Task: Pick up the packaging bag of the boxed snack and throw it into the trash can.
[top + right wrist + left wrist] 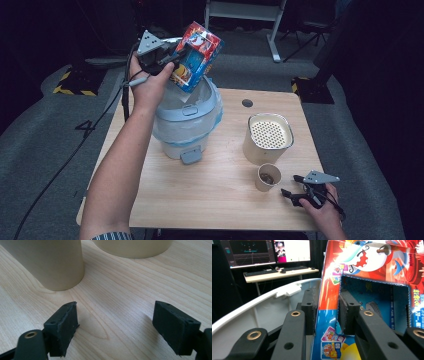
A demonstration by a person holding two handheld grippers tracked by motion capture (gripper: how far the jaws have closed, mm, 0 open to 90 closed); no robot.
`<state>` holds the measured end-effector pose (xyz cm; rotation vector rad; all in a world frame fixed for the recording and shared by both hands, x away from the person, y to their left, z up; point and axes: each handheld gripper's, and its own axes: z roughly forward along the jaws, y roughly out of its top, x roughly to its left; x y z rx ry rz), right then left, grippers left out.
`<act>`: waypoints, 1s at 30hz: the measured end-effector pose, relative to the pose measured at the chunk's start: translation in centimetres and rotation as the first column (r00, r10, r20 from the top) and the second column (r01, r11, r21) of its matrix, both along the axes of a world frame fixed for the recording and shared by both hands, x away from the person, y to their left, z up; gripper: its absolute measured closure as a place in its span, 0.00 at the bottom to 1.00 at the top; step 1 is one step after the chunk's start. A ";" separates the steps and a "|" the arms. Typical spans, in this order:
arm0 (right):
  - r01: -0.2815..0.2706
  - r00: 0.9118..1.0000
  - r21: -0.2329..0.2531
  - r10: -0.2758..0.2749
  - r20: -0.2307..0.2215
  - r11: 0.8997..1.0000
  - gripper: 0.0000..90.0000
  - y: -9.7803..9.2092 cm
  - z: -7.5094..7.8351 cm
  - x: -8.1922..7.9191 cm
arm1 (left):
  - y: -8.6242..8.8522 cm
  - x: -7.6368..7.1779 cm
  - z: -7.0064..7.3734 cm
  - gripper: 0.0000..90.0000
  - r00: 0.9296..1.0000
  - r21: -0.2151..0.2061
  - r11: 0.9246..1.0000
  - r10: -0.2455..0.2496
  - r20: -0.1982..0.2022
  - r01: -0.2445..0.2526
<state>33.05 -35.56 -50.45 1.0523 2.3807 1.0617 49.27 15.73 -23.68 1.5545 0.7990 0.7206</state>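
Pale wooden table [210, 200] in a dim room – left tool [172, 56] clamping a colourful box [197, 55], right tool [292, 195] wide apart

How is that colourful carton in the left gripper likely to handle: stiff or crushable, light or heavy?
The colourful carton is probably thin card: its cut-out window shows a hollow inside, so it may dent under a hard squeeze. It looks light, since the left gripper holds it tilted above the bin by one wall alone. The glossy print could slip a little.
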 end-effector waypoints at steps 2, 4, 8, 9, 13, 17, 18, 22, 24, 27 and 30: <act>0.000 1.000 0.000 0.000 0.000 1.000 0.23 0.0 0.0 0.0 | -0.1 0.1 -0.1 0.77 1.000 0.008 1.000 0.000 -0.014 0.000; -0.001 1.000 -0.001 0.001 -0.001 1.000 0.23 0.0 0.0 0.0 | -0.2 0.0 -0.3 0.76 1.000 0.034 0.999 0.005 -0.029 -0.004; -0.002 1.000 -0.001 0.002 0.002 1.000 0.23 0.0 0.0 0.0 | -0.4 -0.1 -0.6 0.76 0.999 0.055 0.998 -0.002 -0.048 0.005; -0.002 1.000 -0.002 0.002 0.001 1.000 0.23 0.0 0.0 0.0 | -0.4 -0.1 -0.7 0.76 0.999 0.058 0.998 -0.003 -0.050 0.006; -0.002 1.000 -0.001 0.002 0.000 1.000 0.23 0.0 0.0 0.0 | -0.8 0.0 -1.0 0.72 0.998 0.100 0.995 -0.003 -0.066 0.010; -0.001 1.000 -0.001 0.001 0.000 1.000 0.23 0.0 0.0 0.0 | -1.3 0.2 -1.3 0.69 0.996 0.117 0.993 -0.016 -0.084 0.026; -0.001 1.000 -0.001 0.001 0.000 1.000 0.23 0.0 0.0 0.0 | -1.4 0.2 -1.5 0.68 0.995 0.130 0.991 -0.023 -0.096 0.035; -0.002 1.000 -0.001 0.002 0.001 1.000 0.23 0.0 0.0 0.0 | -1.8 0.1 -1.5 0.65 0.995 0.170 0.984 -0.030 -0.096 0.046; -0.002 1.000 -0.001 0.002 0.001 1.000 0.23 0.0 0.0 0.0 | -2.1 -0.1 -1.5 0.64 0.994 0.177 0.982 -0.042 -0.103 0.060; -0.001 1.000 -0.001 0.001 0.002 1.000 0.23 0.0 0.0 0.0 | -2.5 -0.3 -1.4 0.58 0.991 0.191 0.979 -0.050 -0.127 0.074; -0.002 1.000 -0.001 0.002 0.002 1.000 0.23 0.0 0.0 0.0 | -2.7 -0.5 -1.2 0.54 0.987 0.208 0.975 -0.052 -0.150 0.083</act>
